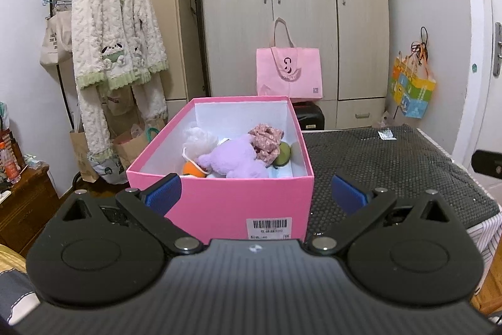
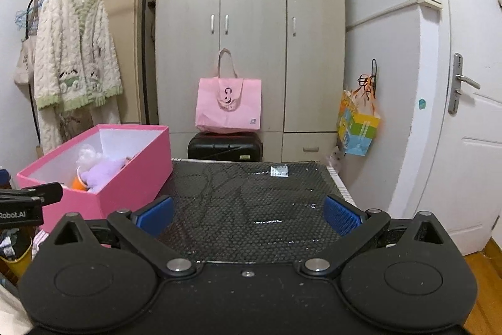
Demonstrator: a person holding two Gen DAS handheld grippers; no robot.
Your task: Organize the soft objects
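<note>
Green ball (image 1: 284,153) shows in left wrist view only.

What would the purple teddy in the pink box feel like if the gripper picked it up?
Probably squashy and floppy: the purple teddy looks plush and slumps over its neighbours. Likely light too. Its fuzzy fabric should grip well, not slip.

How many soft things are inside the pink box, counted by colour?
White: 1, fluffy puff
Purple: 1, plush toy
Pink floral: 1, cloth piece
Orange: 1, ball
Green: 1, round item
Total: 5 visible in the pink box.
</note>
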